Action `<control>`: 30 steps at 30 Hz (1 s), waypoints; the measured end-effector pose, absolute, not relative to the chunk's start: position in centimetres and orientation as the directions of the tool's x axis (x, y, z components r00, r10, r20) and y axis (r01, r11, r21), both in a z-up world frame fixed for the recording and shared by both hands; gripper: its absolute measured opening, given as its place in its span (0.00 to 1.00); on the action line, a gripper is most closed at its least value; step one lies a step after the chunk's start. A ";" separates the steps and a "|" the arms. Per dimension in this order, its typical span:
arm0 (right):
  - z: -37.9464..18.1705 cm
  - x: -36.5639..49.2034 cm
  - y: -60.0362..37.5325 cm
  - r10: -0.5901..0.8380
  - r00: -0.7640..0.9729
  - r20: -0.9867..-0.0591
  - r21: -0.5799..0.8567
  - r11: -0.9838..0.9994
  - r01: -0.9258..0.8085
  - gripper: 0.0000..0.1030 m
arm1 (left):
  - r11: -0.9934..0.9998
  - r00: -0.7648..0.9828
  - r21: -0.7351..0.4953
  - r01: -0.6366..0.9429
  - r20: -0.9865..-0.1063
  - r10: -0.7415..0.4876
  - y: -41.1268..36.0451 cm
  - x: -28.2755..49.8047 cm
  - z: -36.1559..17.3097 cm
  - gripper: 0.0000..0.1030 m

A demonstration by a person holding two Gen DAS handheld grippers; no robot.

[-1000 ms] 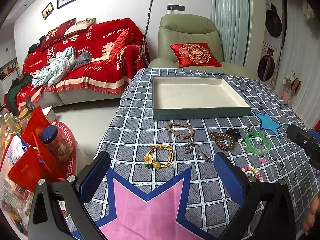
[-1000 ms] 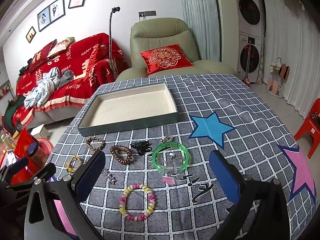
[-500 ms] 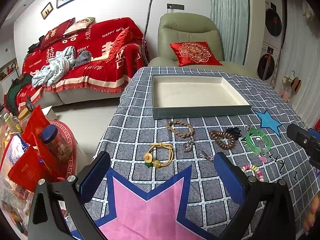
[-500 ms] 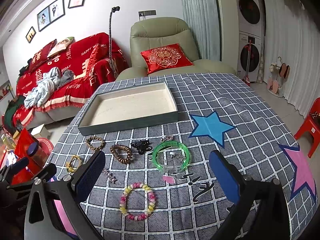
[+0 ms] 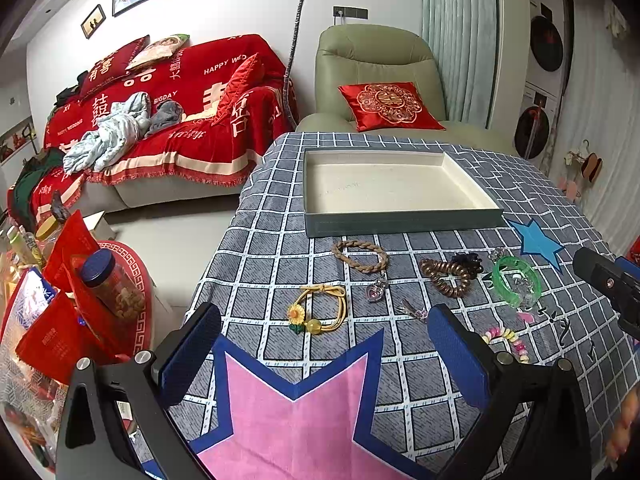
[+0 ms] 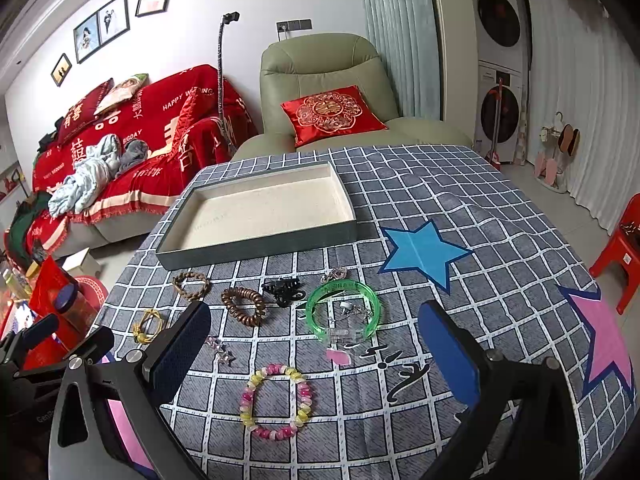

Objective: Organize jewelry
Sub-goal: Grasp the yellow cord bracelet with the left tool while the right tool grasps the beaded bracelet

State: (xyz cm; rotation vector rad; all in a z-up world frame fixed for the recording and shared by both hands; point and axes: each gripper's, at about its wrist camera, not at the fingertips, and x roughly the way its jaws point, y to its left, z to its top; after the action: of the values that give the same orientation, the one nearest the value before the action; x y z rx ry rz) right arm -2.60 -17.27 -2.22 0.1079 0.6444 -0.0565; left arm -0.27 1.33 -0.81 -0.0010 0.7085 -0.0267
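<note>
Left gripper (image 5: 324, 356) spread wide and empty, yellow flower bracelet (image 5: 319, 310) just ahead between its fingers; right gripper (image 6: 314, 354) equally wide, nothing held, pink-yellow bead bracelet (image 6: 276, 401) between its fingers, tray (image 6: 256, 240) beyond

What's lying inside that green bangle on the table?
Inside the green bangle lie small silvery pieces, probably earrings or charms, on the checked cloth. A clear tag overlaps the ring's near edge, so what lies beneath it is hidden. The pieces are too small to identify.

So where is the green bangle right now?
In the right wrist view the green bangle lies mid-table, beside the black hair clip.
</note>
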 end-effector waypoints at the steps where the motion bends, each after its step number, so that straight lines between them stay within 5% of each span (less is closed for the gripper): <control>1: -2.3 -2.6 -17.2 -0.019 0.798 -0.602 0.083 0.993 0.086 1.00 | 1.000 0.759 -0.009 0.024 -0.650 -0.025 1.3 -0.3 -0.8 1.00; 13: -3.6 -4.0 -16.4 -0.024 0.768 -0.640 0.082 0.992 0.099 1.00 | 0.999 0.746 -0.012 0.041 -0.665 -0.039 2.4 0.0 -1.7 1.00; 30: -9.8 -2.6 -17.8 -0.020 0.567 -0.823 0.092 0.981 0.168 1.00 | 0.990 0.613 -0.004 0.142 -0.785 -0.091 3.5 5.6 -6.7 1.00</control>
State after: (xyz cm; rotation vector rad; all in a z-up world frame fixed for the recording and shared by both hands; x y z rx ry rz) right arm -2.60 -17.79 -9.83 0.1669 0.9622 -0.1115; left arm 5.56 3.48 -6.66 0.0604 0.9009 -0.1340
